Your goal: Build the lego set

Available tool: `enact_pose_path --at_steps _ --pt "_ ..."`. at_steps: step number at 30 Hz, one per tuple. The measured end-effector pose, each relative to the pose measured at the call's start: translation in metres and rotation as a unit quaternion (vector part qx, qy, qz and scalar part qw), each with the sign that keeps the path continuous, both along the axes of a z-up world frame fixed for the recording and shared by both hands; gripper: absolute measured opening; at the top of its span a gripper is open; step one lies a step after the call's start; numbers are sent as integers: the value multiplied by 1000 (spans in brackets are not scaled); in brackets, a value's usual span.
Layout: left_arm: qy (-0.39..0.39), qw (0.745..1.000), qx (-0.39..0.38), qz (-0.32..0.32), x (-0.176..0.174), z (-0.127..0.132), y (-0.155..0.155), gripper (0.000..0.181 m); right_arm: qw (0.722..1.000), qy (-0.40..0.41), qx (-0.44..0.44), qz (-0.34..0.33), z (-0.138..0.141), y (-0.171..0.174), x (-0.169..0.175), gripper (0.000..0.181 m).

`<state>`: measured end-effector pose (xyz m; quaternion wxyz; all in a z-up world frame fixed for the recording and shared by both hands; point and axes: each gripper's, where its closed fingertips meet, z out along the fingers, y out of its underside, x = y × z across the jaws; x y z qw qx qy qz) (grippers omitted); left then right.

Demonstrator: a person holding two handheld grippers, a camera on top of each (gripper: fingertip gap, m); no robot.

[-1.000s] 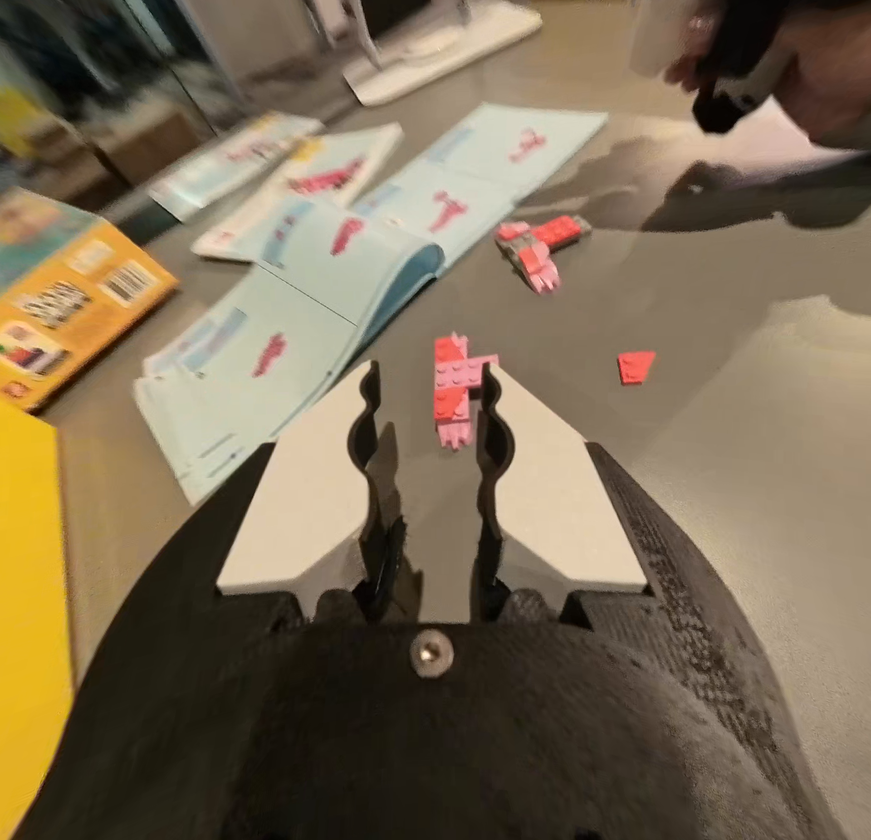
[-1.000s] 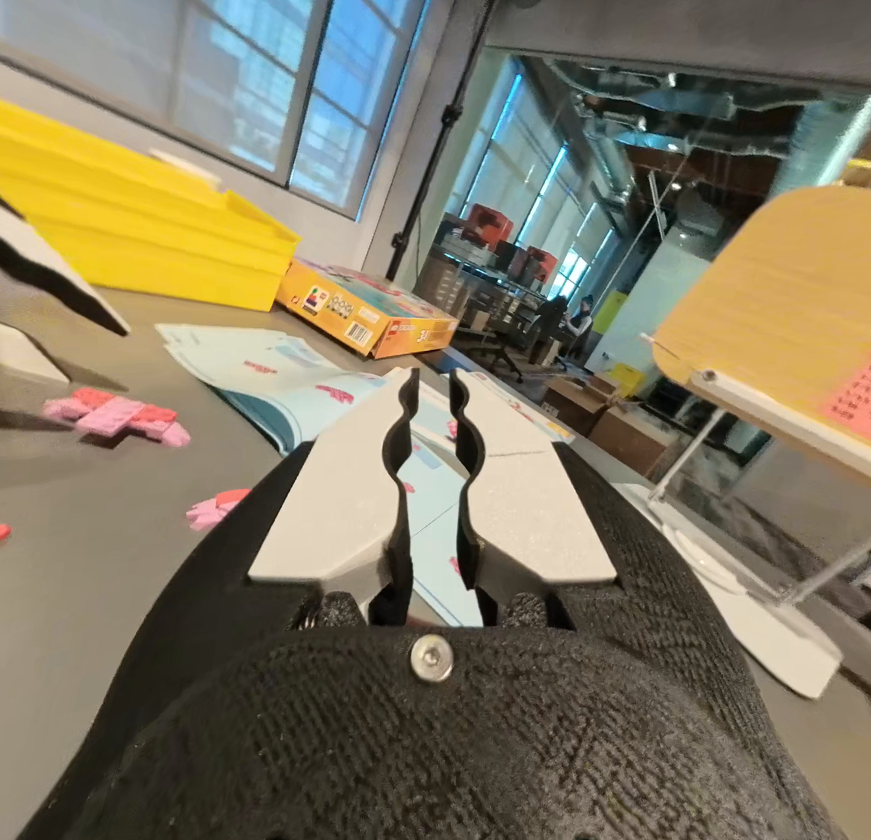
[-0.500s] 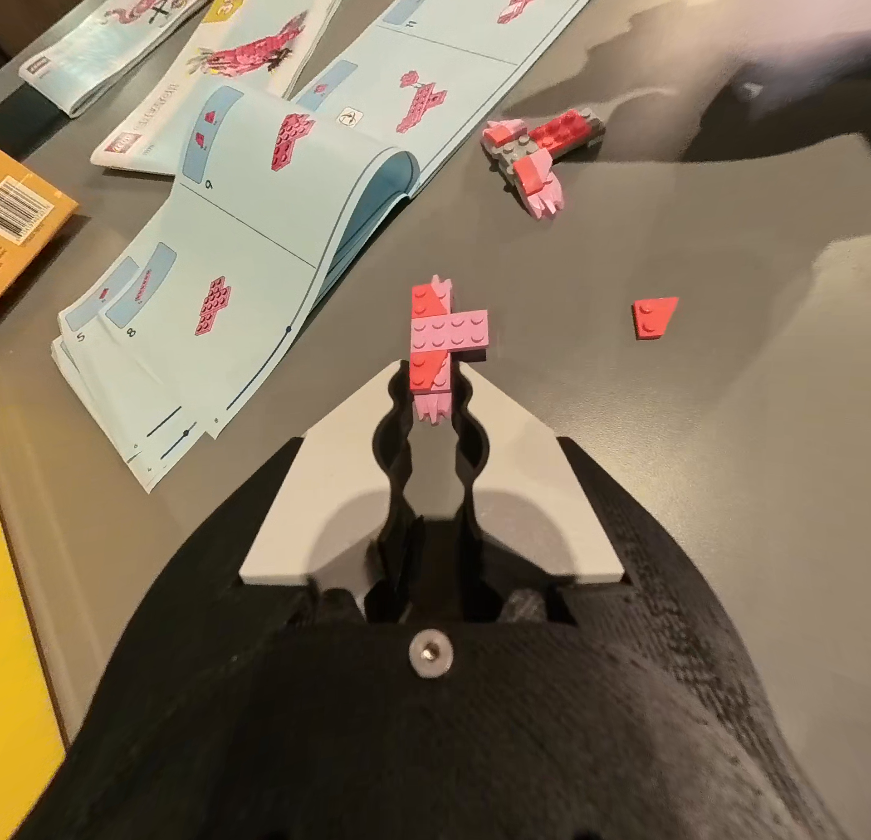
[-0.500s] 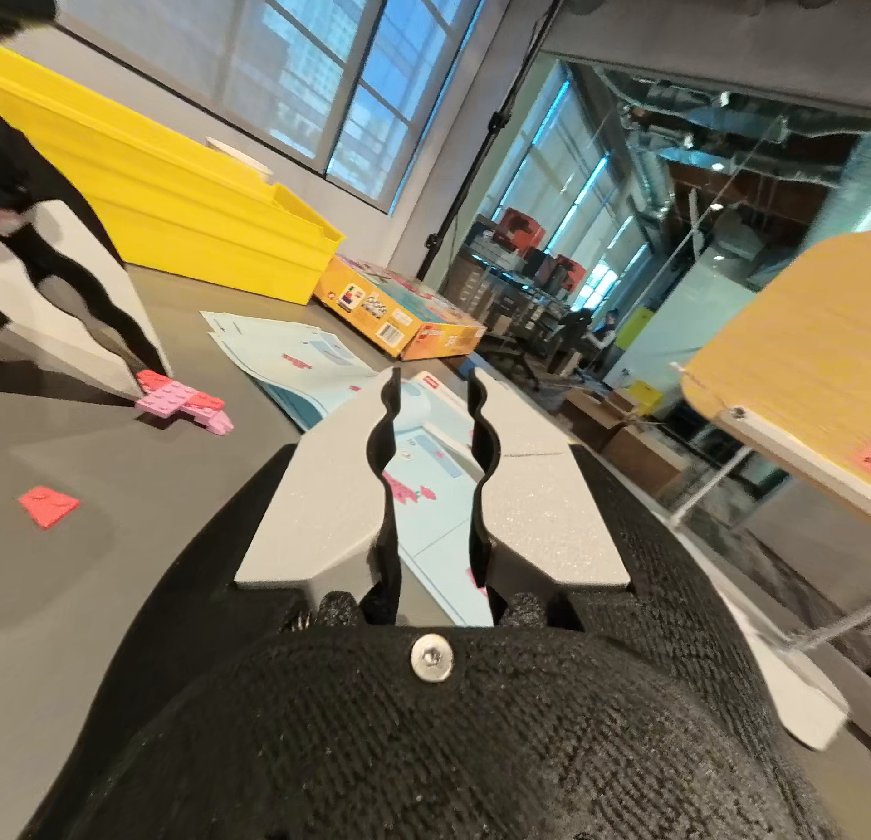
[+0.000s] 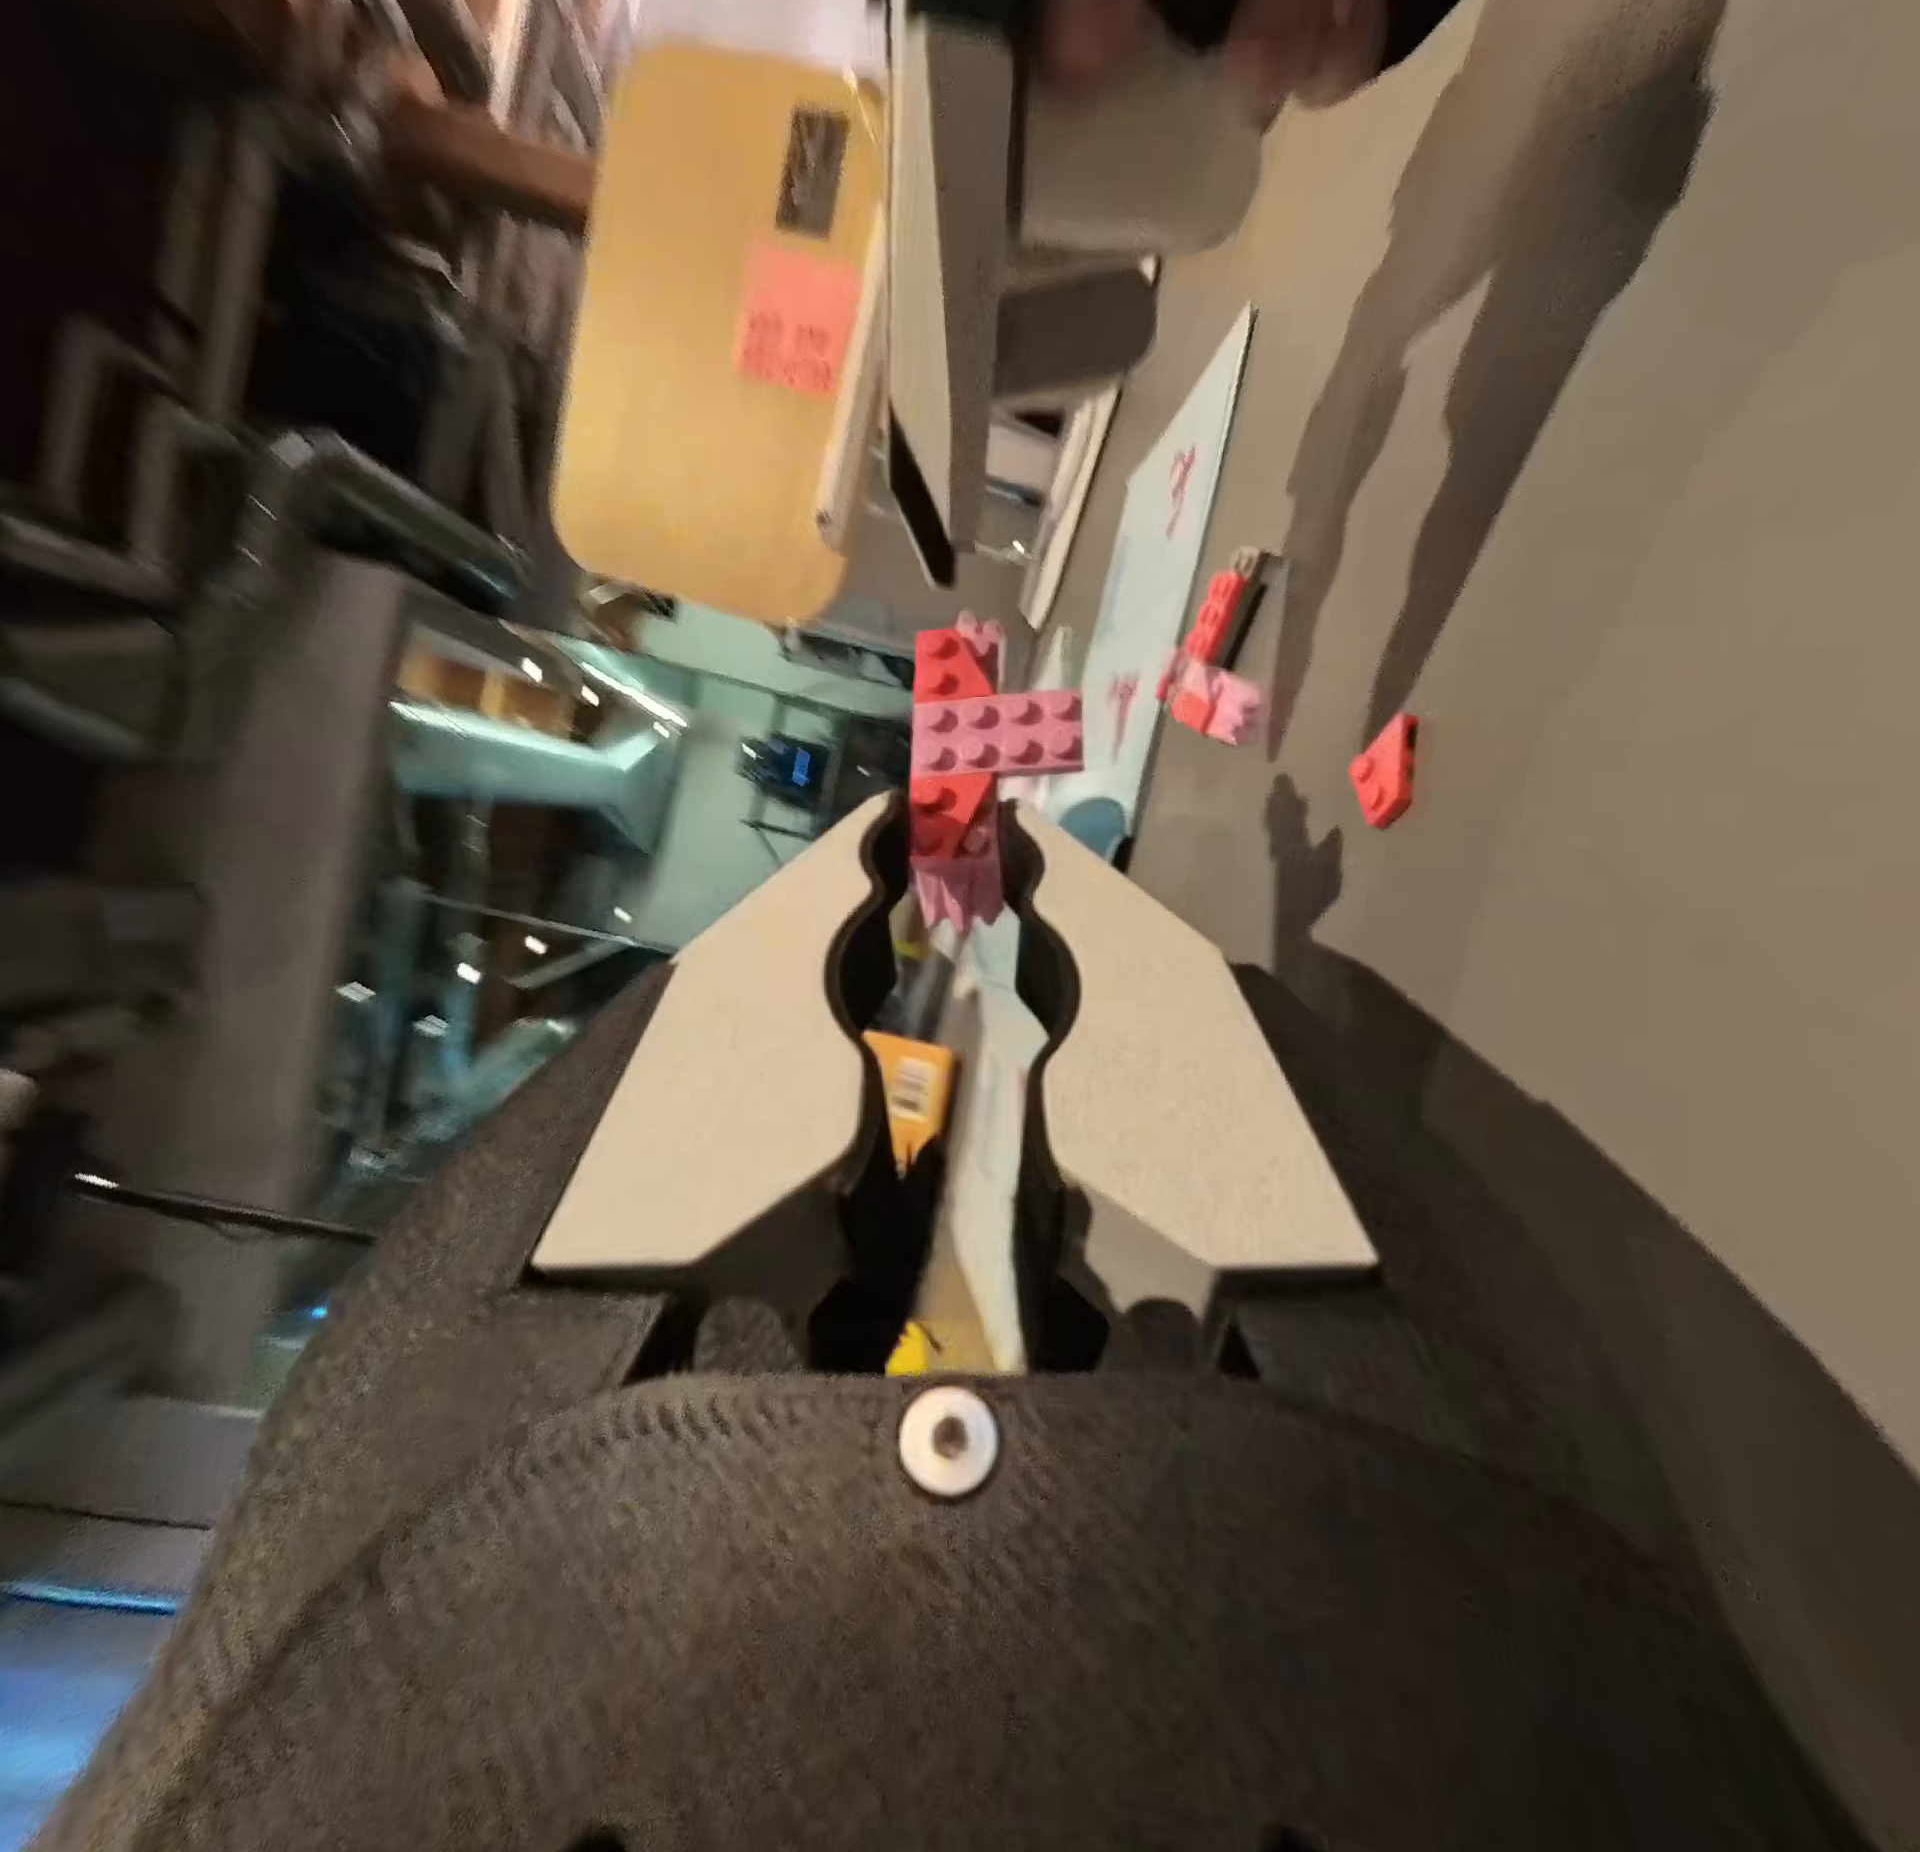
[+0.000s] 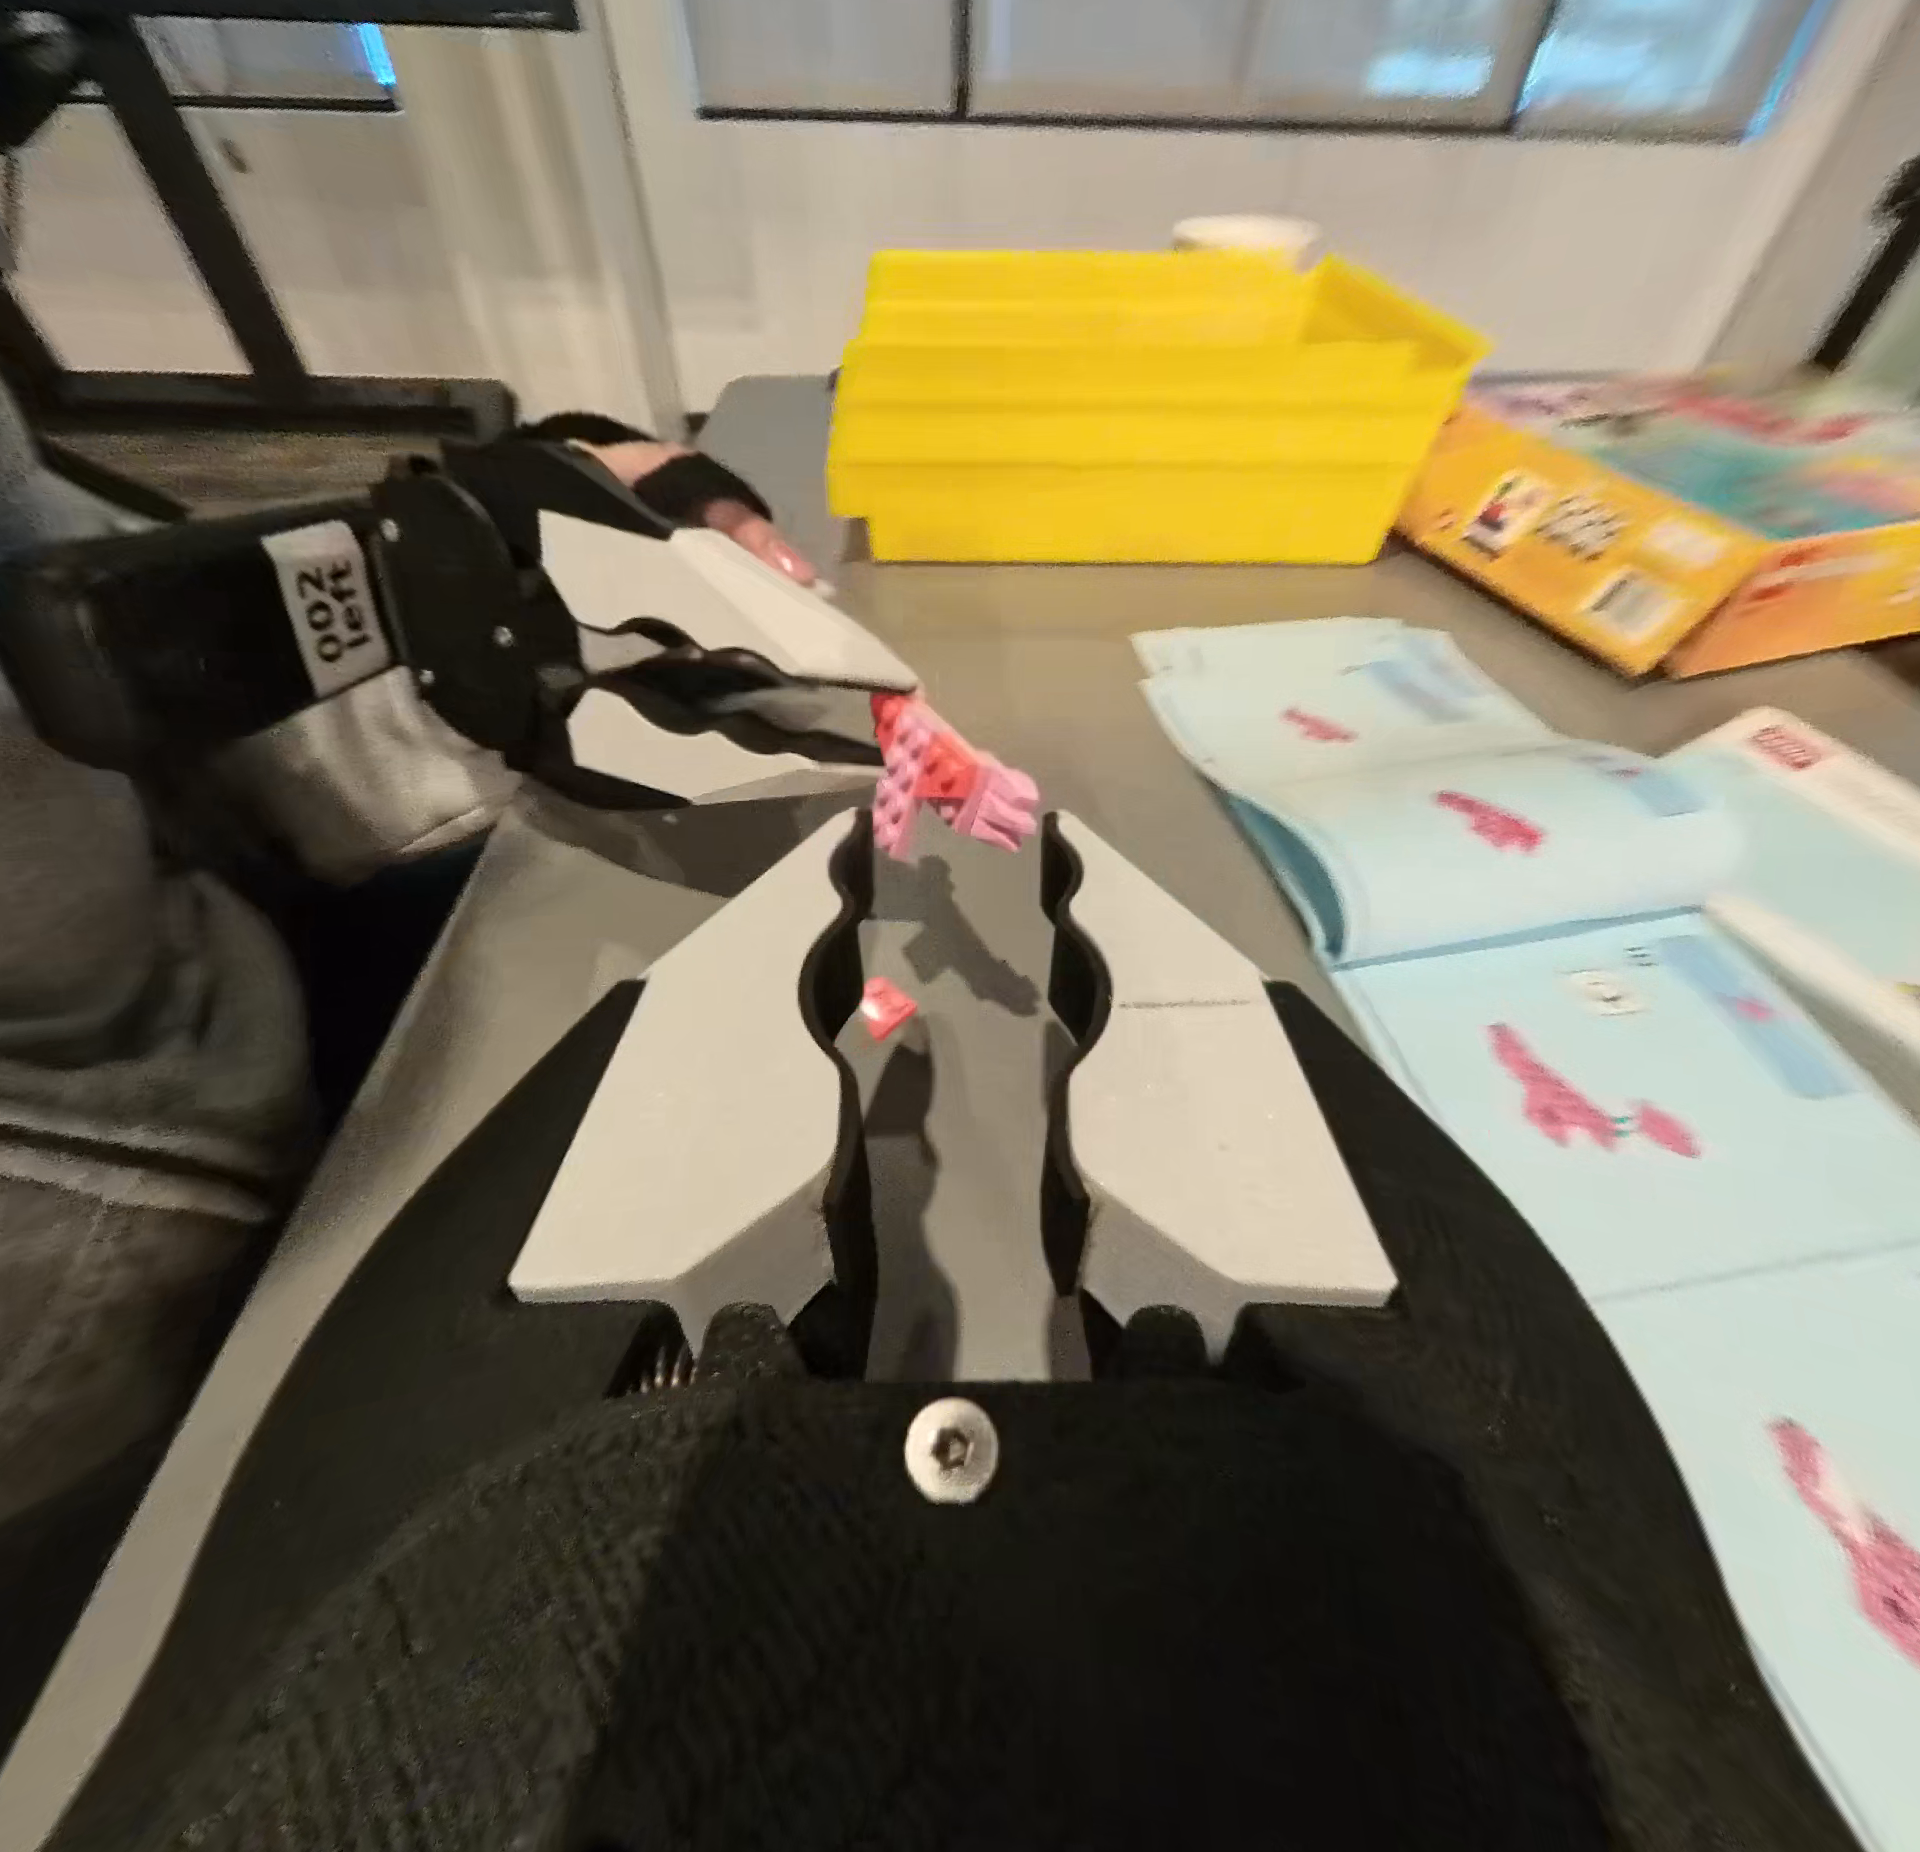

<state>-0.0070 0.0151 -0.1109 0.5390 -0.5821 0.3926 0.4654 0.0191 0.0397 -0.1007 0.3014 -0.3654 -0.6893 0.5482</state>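
Note:
My left gripper is shut on a red and pink brick assembly and holds it in the air, rolled on its side. In the right wrist view the left gripper holds the same assembly above the grey table. My right gripper is open and empty, its tips just below the assembly. A small red wedge plate lies on the table between the right fingers; it also shows in the left wrist view. A second red, pink and grey assembly lies on the table.
Open light-blue instruction booklets cover the table's right side. Stacked yellow bins and an orange set box stand at the far edge. The table's left edge is close, with a person's grey sleeve beside it. The gap from one gripper's tips to the other's is roughly 5 cm.
My left gripper closed on the brick assembly, lifted it off the table and rolled sideways. My right gripper swung round to face it and opened wider.

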Motion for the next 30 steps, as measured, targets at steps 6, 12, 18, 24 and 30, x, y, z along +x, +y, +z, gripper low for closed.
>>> enact_pose_path --at_steps 6,12,18,24,30 --pt "105 994 28 -23 19 1 -4 16 1000 17 -6 7 6 -2 2 29" --pt "172 984 16 -35 32 -10 -2 16 995 4 78 54 -14 -20 9 15" --pt "150 987 -11 -48 32 -18 -3 16 987 0 140 76 -28 -27 13 7" --pt "-58 995 -43 -74 23 -14 -1 54 906 134 401 29 -37 -13 5 6" --pt "-83 990 -88 -77 21 -29 -1 26 853 210 475 45 -34 -28 8 6"
